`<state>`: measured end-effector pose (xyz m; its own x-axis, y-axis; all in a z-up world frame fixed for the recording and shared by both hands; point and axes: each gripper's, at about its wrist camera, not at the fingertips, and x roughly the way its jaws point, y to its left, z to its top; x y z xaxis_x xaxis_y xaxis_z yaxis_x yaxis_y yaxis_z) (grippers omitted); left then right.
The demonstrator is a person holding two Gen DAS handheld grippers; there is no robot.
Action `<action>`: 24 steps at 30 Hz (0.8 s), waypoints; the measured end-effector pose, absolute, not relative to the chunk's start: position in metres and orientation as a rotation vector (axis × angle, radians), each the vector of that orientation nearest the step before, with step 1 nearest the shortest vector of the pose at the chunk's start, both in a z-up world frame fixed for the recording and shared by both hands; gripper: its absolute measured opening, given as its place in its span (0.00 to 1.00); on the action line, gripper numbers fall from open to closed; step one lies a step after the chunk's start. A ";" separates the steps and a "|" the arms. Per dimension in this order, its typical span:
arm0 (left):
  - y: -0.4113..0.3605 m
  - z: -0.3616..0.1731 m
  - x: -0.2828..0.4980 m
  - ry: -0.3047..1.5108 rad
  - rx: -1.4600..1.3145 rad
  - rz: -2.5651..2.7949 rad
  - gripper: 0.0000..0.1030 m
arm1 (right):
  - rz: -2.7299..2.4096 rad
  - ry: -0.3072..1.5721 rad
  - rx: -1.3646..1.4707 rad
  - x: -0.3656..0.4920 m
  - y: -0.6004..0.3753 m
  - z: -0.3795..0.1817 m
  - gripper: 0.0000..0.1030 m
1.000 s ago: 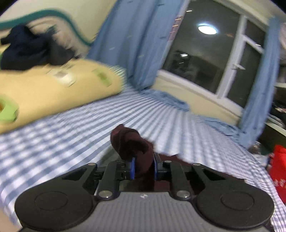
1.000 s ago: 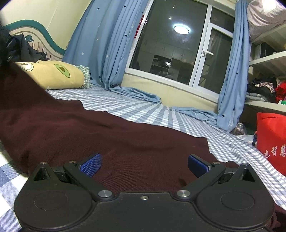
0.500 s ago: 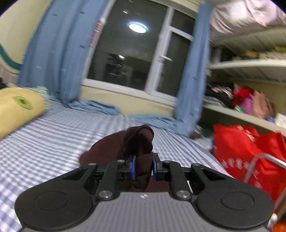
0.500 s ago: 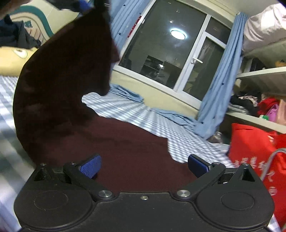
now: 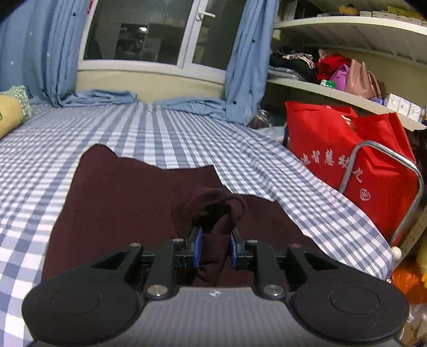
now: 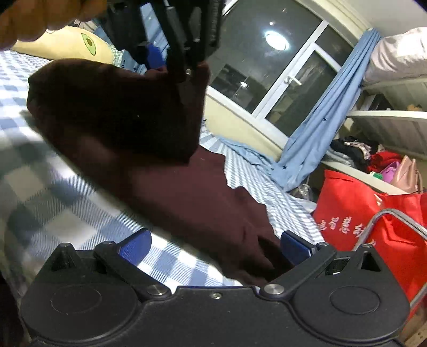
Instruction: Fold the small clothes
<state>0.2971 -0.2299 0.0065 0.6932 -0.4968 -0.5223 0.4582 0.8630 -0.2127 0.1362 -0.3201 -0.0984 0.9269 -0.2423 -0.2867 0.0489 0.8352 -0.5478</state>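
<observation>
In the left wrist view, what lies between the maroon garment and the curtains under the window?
Only bare checked bedsheet lies between the maroon garment and the curtains in the left wrist view.

Near checked bedsheet (image 6: 53,202) in right wrist view is motion-blurred, pattern smeared. Maroon garment (image 6: 186,197) near edge blurred too, its lower end hidden behind the right gripper (image 6: 214,243) body. Hand (image 6: 40,18) cut off at top-left edge. Left gripper (image 6: 170,58) only partly in frame there, top cut off. In left wrist view the garment's pinched fold hides the pads' (image 5: 198,249) inner faces; yellow pillow (image 5: 9,117) cropped at left edge. Red bag (image 5: 355,165) print too small to read.
</observation>
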 end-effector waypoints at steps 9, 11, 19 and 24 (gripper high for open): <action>-0.208 0.006 0.266 0.606 -0.090 -0.584 0.77 | -0.163 0.339 -0.474 0.118 -0.344 -0.093 1.00; -0.203 0.007 0.257 0.603 -0.078 -0.586 0.83 | -0.162 0.344 -0.449 0.115 -0.349 -0.092 1.00; -0.173 0.021 0.210 0.507 0.063 -0.495 0.99 | -0.163 0.309 -0.327 0.102 -0.370 -0.077 1.00; -0.166 0.010 0.201 0.507 0.241 -0.386 0.99 | -0.120 0.271 -0.214 0.102 -0.379 -0.059 1.00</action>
